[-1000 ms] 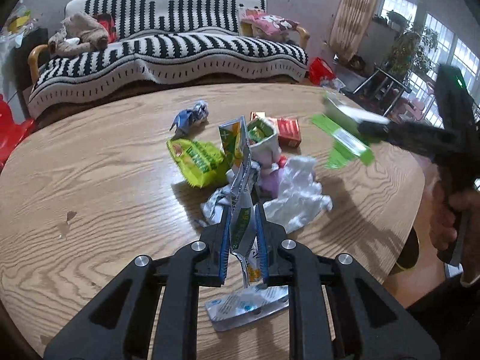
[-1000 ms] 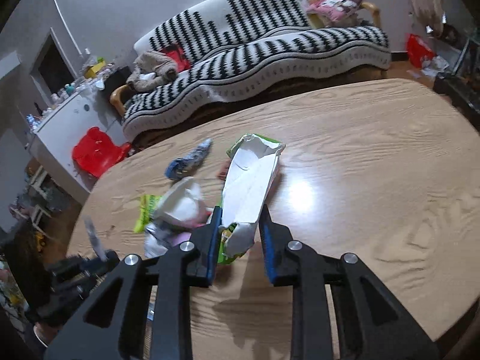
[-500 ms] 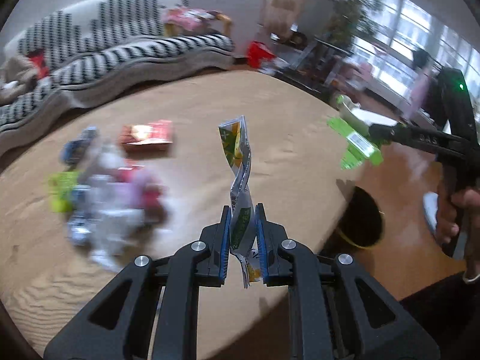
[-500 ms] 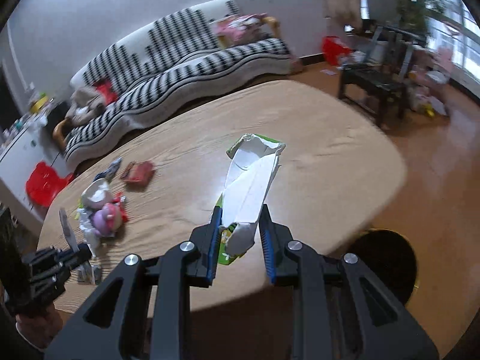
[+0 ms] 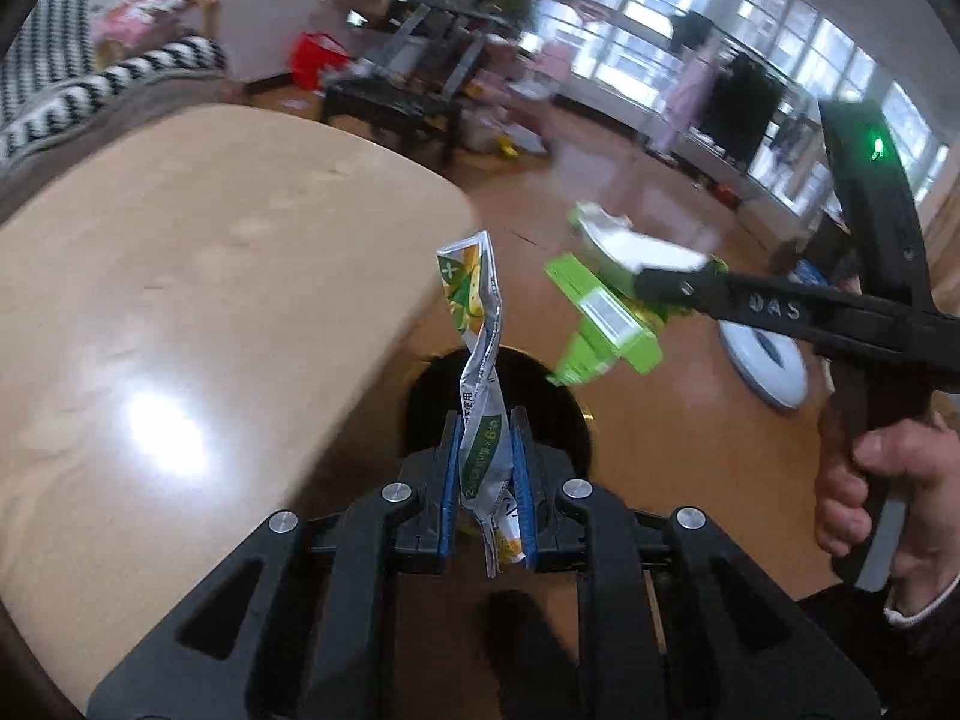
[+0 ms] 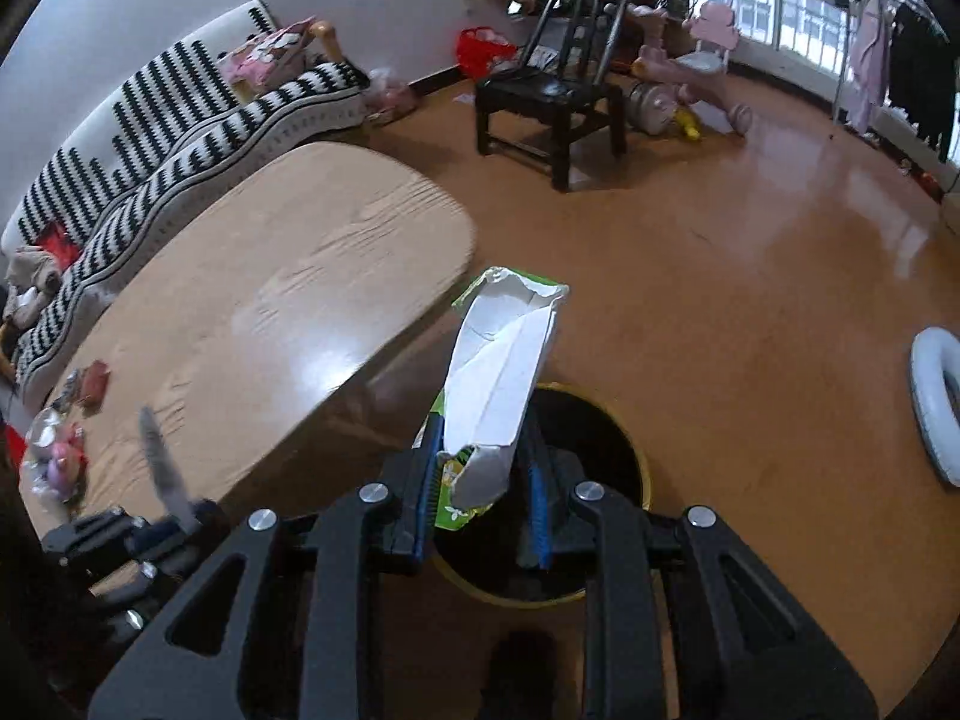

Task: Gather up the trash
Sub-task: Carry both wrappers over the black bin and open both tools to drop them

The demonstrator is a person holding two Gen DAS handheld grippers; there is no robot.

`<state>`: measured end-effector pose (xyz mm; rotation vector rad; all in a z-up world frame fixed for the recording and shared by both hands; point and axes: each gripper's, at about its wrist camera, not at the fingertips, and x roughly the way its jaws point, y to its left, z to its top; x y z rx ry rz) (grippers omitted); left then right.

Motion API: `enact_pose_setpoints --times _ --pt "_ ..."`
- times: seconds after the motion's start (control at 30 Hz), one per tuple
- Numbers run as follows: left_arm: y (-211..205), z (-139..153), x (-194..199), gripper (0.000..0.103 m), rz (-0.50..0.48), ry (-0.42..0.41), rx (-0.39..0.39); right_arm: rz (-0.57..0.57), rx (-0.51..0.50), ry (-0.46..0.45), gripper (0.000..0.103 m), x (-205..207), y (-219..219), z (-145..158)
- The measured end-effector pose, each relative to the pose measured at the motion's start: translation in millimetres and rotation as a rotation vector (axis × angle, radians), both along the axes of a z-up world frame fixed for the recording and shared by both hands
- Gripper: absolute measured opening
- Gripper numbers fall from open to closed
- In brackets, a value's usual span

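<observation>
Only the left wrist view shows the person's right hand [image 5: 870, 492], which is wrapped around the grip of the right gripper [image 5: 645, 285]; that gripper reaches in from the right edge of the picture and its jaws pinch a flattened green carton [image 5: 606, 315] in the air above the floor. Only the right wrist view shows the rest of the rubbish [image 6: 60, 444], which lies in a small heap at the far end of the wooden table [image 6: 270, 300], well apart from both grippers, with the striped sofa [image 6: 180, 114] and a dark chair [image 6: 552, 90] beyond. In that view the right gripper [image 6: 483, 480] points steeply down, and the carton [image 6: 504, 372], white side up, is clamped between its blue pads directly over the black bin [image 6: 600, 420] on the floor beside the table edge. The left gripper [image 5: 486, 468] also tilts downward, its jaws pressed together on a twisted foil wrapper [image 5: 477, 360] that stands up from the pads over the bin [image 5: 558, 408]. In the right wrist view the left gripper [image 6: 174, 510] appears at the lower left, blurred, with the wrapper [image 6: 159, 462] sticking up from it.
</observation>
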<state>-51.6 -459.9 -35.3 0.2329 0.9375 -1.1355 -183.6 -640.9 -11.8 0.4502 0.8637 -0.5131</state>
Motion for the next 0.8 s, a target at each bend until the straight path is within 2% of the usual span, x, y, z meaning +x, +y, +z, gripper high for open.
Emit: enact_pose_setpoints --times 0.13,0.3,0.63,0.73,0.8 --pt "-37 -24 -10 0.015 -0.069 0.019 0.025 -0.049 0.067 0.023 0.025 -7 -26 -28" --pt "-66 -50 -8 0.015 -0.082 0.067 0.058 -0.043 0.111 0.052 0.025 -7 -37 -51" --pt "-81 -62 -4 0.015 -0.1 0.083 0.08 -0.043 0.13 0.063 0.027 0 -43 -59" --pt "-89 -63 -1 0.016 -0.1 0.075 0.078 -0.043 0.159 0.075 0.035 -1 -47 -64" --pt "-91 -62 -1 0.017 -0.093 0.078 0.079 -0.044 0.171 0.084 0.053 -1 -48 -66"
